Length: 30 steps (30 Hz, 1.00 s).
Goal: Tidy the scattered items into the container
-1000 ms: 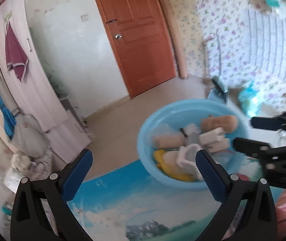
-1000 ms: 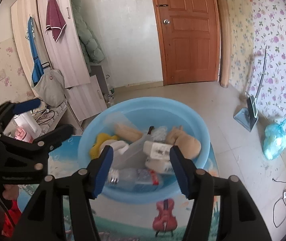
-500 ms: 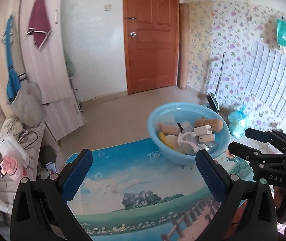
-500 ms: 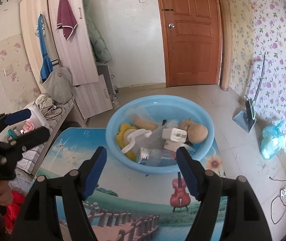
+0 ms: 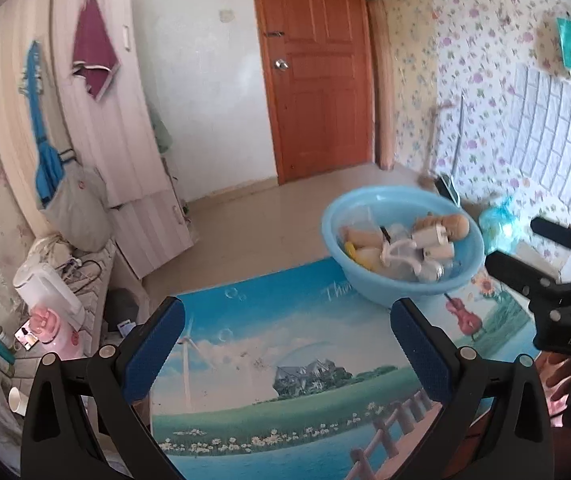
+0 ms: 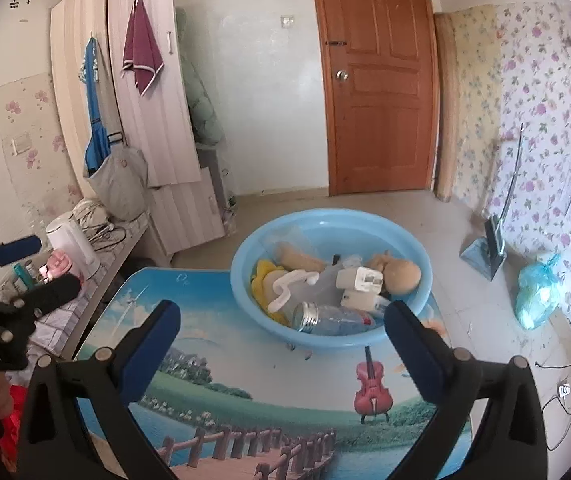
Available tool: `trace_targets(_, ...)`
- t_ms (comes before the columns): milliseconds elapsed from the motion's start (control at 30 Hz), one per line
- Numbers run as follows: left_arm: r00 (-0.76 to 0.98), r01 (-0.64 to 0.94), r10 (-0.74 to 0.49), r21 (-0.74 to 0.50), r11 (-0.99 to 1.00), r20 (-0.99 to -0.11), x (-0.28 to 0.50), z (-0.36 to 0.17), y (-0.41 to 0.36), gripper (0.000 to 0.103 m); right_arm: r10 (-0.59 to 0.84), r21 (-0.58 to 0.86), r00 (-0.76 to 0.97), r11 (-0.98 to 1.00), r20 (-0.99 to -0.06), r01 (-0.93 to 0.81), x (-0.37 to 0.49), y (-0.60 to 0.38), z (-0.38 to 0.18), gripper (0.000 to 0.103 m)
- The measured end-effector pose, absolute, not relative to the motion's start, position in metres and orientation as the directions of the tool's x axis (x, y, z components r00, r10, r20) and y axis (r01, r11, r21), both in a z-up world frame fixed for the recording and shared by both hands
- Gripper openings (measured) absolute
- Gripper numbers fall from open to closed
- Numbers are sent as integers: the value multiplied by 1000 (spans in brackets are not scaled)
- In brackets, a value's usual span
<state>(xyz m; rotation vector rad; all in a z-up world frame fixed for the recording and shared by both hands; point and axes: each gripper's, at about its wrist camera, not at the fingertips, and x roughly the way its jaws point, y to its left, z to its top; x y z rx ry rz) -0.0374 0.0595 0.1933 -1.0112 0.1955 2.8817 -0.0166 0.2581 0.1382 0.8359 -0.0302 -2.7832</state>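
Note:
A light blue basin (image 6: 325,222) stands at the far edge of the small picture-printed table (image 6: 245,400); it also shows in the left wrist view (image 5: 333,216). In it lie a doll (image 6: 399,274), a white charger block (image 6: 359,279), a clear bottle with a metal cap (image 6: 325,318), a white hook and something yellow. My left gripper (image 5: 285,354) is open and empty above the near table. My right gripper (image 6: 281,350) is open and empty, just short of the basin. Each gripper shows in the other's view.
A white kettle (image 6: 71,246), a pink cup and small bottles stand on a low shelf left of the table. A blue plastic bag (image 6: 535,294) and a dustpan (image 6: 485,252) sit on the floor at right. A wooden door (image 6: 377,80) is behind.
Both grippers have pulled back and up from the basin, which now looks smaller and farther. Both stay open and empty.

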Motion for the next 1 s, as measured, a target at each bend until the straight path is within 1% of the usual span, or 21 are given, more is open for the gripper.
trace_targets(67,-748,-123,39,81,-989,-663,-46,185,61,103,-199,53,-834,-978,-515,201,-14,258,136,103)
trace_targets(100,-738,-129,51,66,-989,-673,-49,180,61,103,-186,41,-833,-980,-521,193,-16,258,134,103)
trace_targets(267,-718,-136,86,19,-991,-690,-63,166,61,103,-189,89,-777,-981,-601,170,-29,268,122,103)
trace_targets(400,-702,-110,64,19,-994,-710,-72,159,62,103,-166,66,-757,-985,-632,160,-35,269,112,103)
trace_targets(567,-716,-77,-9,92,-993,-698,-75,157,66,103,-171,87,-723,-985,-670,152,-43,270,102,103)
trace_targets(833,-731,-83,-6,98,-992,-683,-69,161,67,103,-181,109,-704,-983,-686,147,-45,274,96,103)
trace_targets(1000,-732,-88,4,89,-992,-681,-66,164,64,103,-185,112,-708,-983,-681,148,-43,273,97,103)
